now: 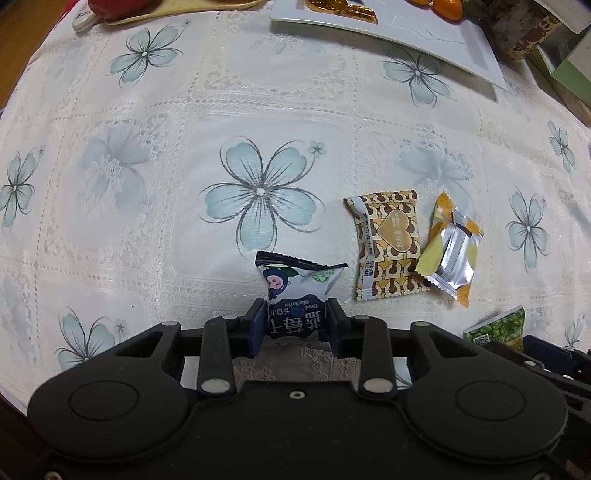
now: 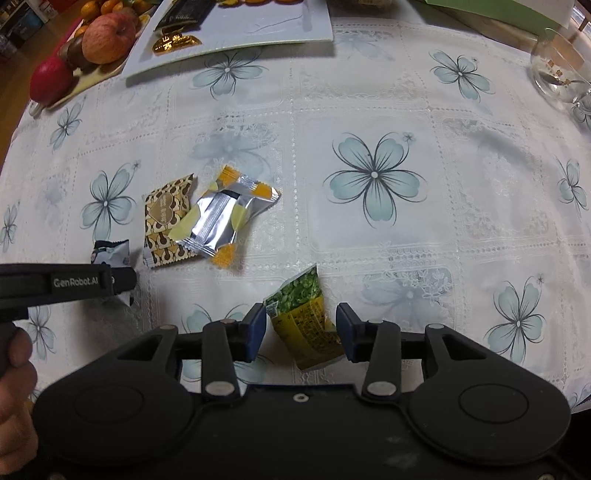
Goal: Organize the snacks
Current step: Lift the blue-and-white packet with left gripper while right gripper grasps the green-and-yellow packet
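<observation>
Fingers of the left gripper (image 1: 296,326) pinch the blueberry packet (image 1: 295,291) from both sides, pads pressed into its lower half, packet standing up off the counter (image 1: 147,206). Right gripper (image 2: 302,328) fingers stand apart around the green-yellow packet (image 2: 301,317); one pad is near its right edge, a gap shows on the left, not gripped. That packet lies tilted on the cloth.

Count: four snack packets on the cloth. One blueberry, one green-yellow, one brown heart-print packet (image 1: 388,247), one silver-orange packet (image 1: 450,251). The silver-orange one overlaps the right edge of the brown one. Both sit just right of the blueberry packet in the left wrist view.

One white tray (image 2: 236,33) at the far edge, with gold-wrapped sweets and a dark packet on it. One fruit plate (image 2: 85,74) beside it, apples and oranges. One glass cup (image 2: 557,70) far right.

Open cloth is wide between the packets and the tray. Counter edge curves at left. A hand (image 2: 14,387) shows low left in the right wrist view.
</observation>
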A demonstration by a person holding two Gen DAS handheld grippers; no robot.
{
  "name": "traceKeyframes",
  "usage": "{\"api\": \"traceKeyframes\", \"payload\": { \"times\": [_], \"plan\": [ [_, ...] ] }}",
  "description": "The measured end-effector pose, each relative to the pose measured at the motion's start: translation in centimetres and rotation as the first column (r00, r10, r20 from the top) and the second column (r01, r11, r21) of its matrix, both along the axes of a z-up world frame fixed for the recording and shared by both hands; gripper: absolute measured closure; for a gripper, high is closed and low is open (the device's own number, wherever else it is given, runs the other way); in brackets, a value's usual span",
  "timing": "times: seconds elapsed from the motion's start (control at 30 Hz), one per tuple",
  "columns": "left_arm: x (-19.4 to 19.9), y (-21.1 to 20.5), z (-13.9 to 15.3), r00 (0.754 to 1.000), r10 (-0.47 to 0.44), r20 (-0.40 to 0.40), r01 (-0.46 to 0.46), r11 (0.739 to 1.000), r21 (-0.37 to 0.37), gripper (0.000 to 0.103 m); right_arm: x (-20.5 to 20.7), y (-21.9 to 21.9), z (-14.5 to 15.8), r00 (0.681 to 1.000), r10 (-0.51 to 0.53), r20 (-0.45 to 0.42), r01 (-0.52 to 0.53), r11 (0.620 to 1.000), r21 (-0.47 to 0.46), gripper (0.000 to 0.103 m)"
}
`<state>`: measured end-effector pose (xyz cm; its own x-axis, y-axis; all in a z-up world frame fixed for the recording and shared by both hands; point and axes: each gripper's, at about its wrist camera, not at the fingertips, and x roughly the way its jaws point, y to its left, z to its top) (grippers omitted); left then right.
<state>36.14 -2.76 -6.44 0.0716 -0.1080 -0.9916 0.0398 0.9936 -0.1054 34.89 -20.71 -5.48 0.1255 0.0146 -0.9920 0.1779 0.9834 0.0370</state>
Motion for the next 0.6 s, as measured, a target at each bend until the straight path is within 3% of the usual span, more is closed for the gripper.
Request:
{"api": "traceKeyframes", "payload": {
  "times": [0.27, 0.33, 0.6],
  "plan": [
    [-0.3, 0.1, -0.2, 1.0, 0.0, 0.006, 0.0, 1.0, 0.013, 0.062, -0.2, 1.3, -1.2, 0.999, 0.05, -0.008, -0.05, 0.994, -0.092, 0.059],
    [-0.6, 0.2, -0.1, 1.0, -0.003, 0.016, 0.002, 1.0, 0.022, 0.063, -0.3, 1.3, -1.3, 0.998, 0.054, -0.011, -0.055, 0.994, -0.097, 0.068],
    [-2.0, 1.0, 1.2, 0.997, -0.022, 0.067, 0.02, 0.999, 0.03, 0.063, -1.0, -0.3, -0.5, 1.0, 0.023, 0.019, -0.021, 0.995, -0.101, 0.07]
  ]
}}
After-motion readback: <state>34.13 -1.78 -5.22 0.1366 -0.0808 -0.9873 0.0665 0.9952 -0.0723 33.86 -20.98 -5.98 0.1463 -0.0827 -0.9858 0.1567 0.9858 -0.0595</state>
